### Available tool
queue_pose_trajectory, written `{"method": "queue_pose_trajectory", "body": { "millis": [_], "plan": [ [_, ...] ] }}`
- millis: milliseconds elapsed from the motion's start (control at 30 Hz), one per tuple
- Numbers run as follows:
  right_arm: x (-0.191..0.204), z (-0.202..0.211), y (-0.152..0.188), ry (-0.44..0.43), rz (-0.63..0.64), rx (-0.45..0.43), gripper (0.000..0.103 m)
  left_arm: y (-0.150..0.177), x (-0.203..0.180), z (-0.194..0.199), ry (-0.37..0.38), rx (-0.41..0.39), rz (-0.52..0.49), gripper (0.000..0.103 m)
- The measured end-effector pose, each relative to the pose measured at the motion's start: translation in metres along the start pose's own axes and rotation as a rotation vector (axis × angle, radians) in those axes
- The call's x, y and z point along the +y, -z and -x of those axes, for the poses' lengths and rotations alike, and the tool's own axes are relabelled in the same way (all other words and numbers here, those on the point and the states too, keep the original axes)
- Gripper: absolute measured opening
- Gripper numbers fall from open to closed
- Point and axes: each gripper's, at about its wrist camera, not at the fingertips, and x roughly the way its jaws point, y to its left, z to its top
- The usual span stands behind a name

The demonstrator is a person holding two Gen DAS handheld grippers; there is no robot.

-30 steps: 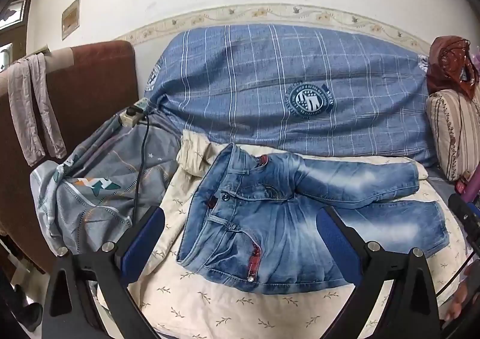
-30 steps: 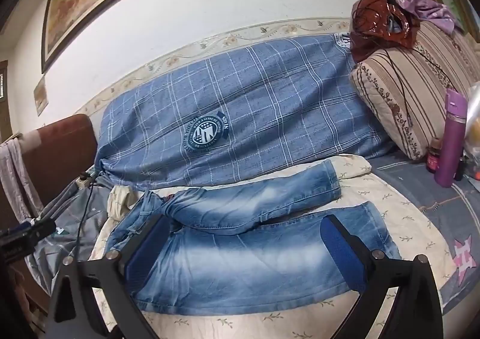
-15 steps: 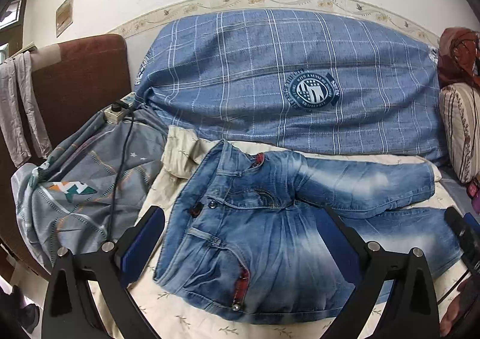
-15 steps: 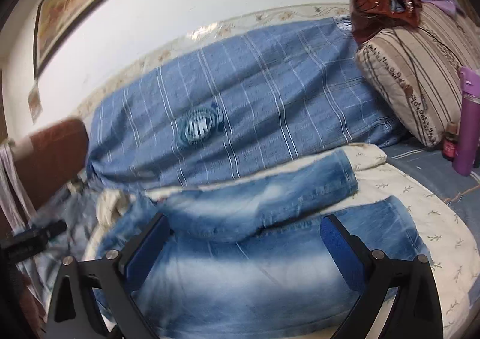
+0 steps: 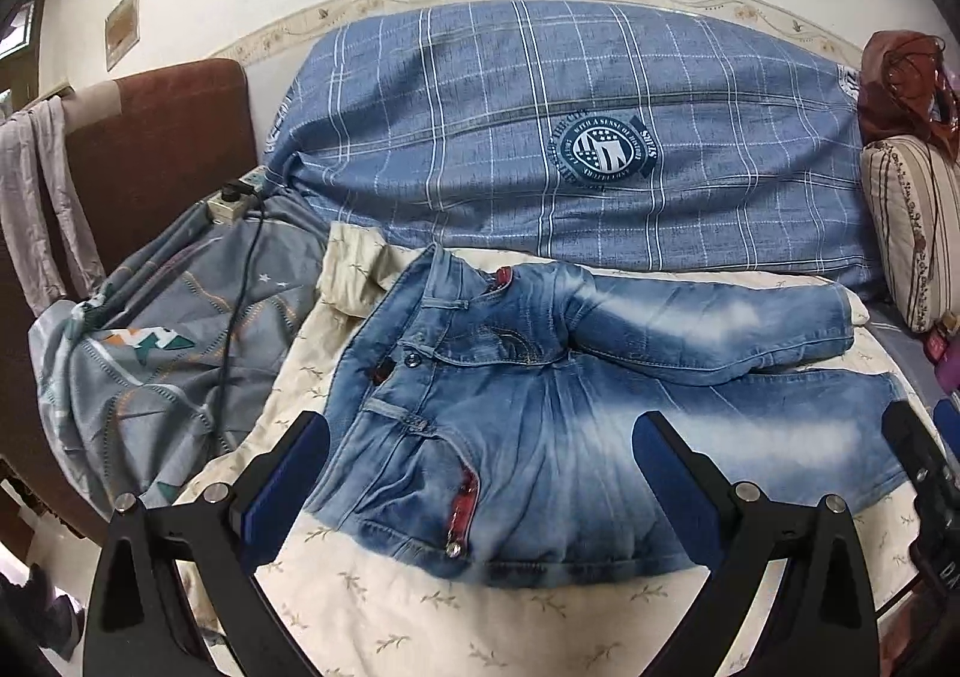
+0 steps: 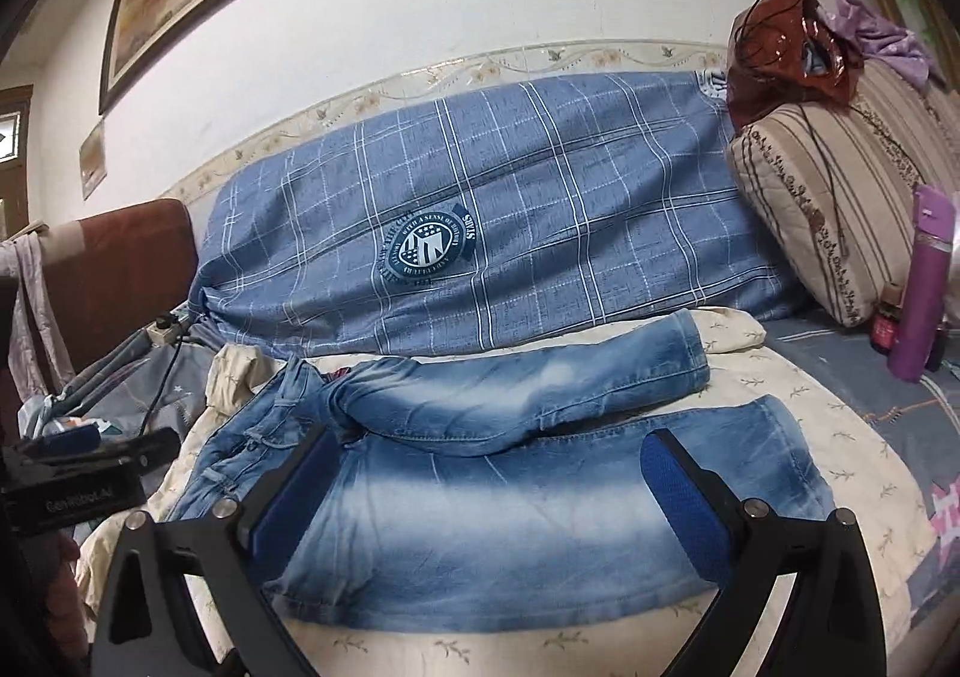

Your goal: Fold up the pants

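Two grippers hang over a pair of faded blue jeans (image 5: 540, 413) spread on a cream quilt with a leaf print (image 5: 372, 587). The left gripper (image 5: 480, 467) has its blue-padded fingers spread wide, hovering above the waistband end and clasping nothing. The right gripper (image 6: 486, 491) is just as wide and empty-handed, poised above the nearer leg. The jeans lie flat with the waistband (image 5: 390, 377) toward the left and both legs running to the right; the far leg (image 6: 540, 383) is bent at the crotch and angles up toward a blue checked bolster (image 6: 510, 221) that leans against the wall. Red trim shows at the front pocket (image 5: 465, 497). Left of the quilt lies a rumpled grey sheet (image 5: 150, 365) with a black cable (image 5: 240, 281) trailing across it. On the right, a striped beige cushion (image 6: 840, 209) and a purple bottle (image 6: 921, 287) sit well apart from the jeans.
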Motion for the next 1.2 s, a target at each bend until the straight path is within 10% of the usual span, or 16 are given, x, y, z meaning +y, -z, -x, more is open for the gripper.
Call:
{"method": "queue_pose_trajectory", "body": {
  "millis": [1200],
  "plan": [
    [-0.013, -0.003, 0.013, 0.016, -0.029, 0.082, 0.102, 0.018, -0.040, 0.002, -0.045, 0.036, -0.128, 0.101]
  ]
}}
